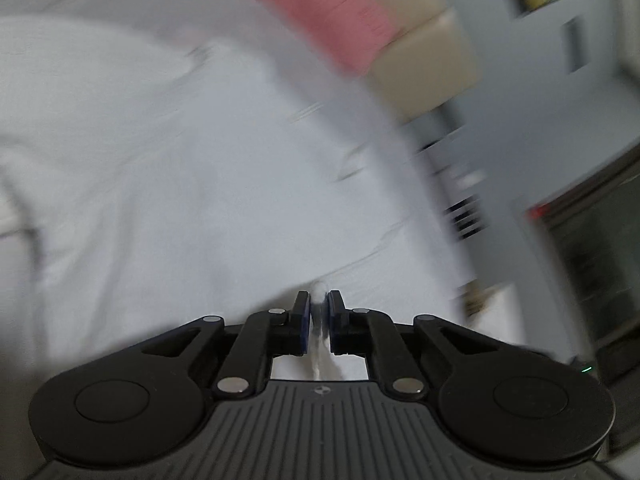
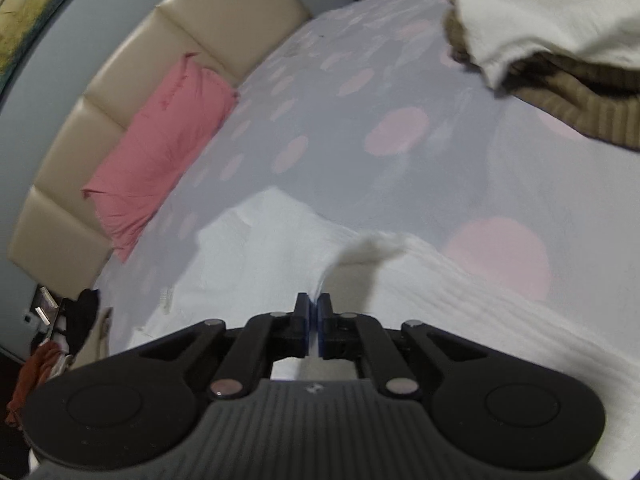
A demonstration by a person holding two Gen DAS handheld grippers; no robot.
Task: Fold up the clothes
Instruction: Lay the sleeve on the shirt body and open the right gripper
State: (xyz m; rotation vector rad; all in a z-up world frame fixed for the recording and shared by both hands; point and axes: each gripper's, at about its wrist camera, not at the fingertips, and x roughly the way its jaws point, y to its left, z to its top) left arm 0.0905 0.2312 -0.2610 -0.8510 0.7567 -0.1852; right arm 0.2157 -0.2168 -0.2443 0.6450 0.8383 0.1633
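A white garment (image 1: 168, 168) fills most of the blurred left wrist view, spread out ahead of the fingers. My left gripper (image 1: 319, 300) is shut on a pinched edge of this white cloth, which bulges between the blue pads. In the right wrist view the same white garment (image 2: 280, 256) lies over the bed, ribbed on its right part. My right gripper (image 2: 314, 302) is shut on a raised fold of it, and the fabric rises from the jaws in a ridge.
The bed sheet (image 2: 360, 152) is pale with pink dots. A pink pillow (image 2: 160, 148) leans on the beige padded headboard (image 2: 132, 76). A pile with a cream cloth and a brown ribbed garment (image 2: 580, 96) lies at the upper right. Clutter (image 2: 60, 332) sits beside the bed at left.
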